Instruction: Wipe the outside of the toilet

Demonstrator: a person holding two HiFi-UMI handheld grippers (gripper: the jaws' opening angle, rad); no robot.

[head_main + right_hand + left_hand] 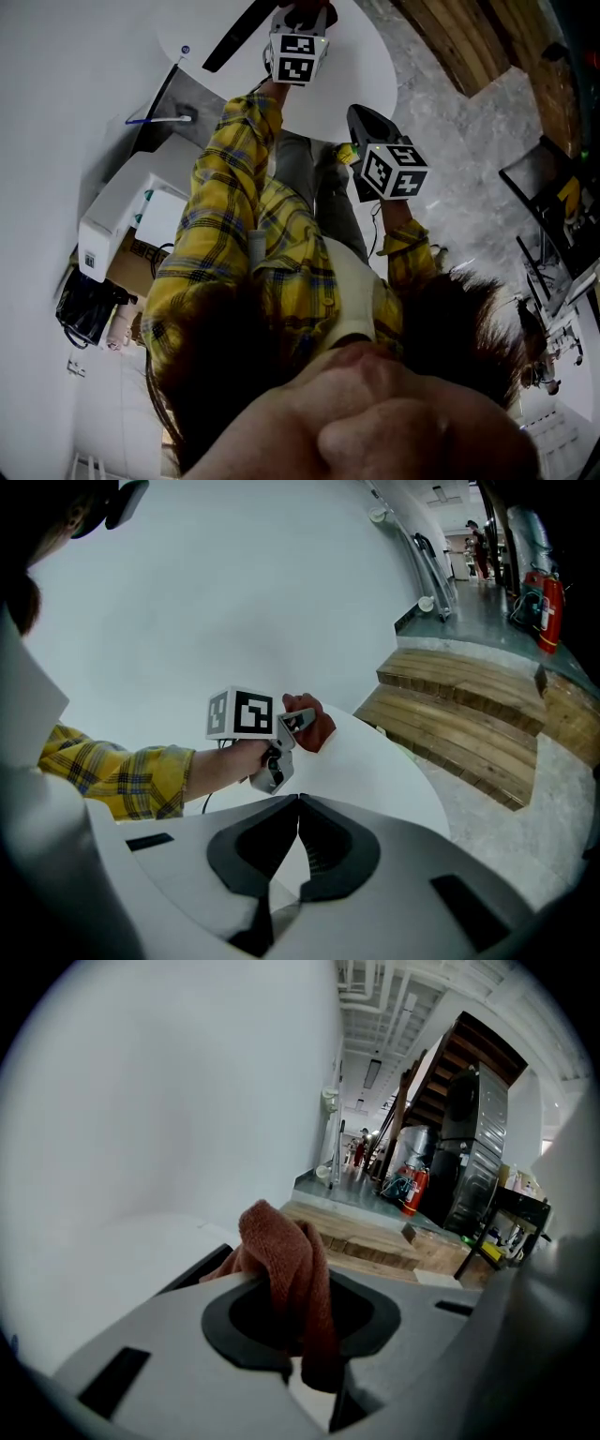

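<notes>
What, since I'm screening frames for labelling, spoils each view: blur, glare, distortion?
Head view: dark hair and an overlaid blur patch fill the lower half; the toilet reads flat white with little shading. Left gripper view: black fisheye corners, the wall washed out, the cloth sharp. Right gripper view: the same black corners, the wooden steps bowed by the lens, nothing smeared.

Cloth between left gripper jaws, over toilet lid.

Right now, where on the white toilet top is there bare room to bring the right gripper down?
The white toilet top is bare from the red-brown cloth out to its rounded edge beside the wooden steps. It is crowded only at the far end, where the left gripper holds that cloth.
</notes>
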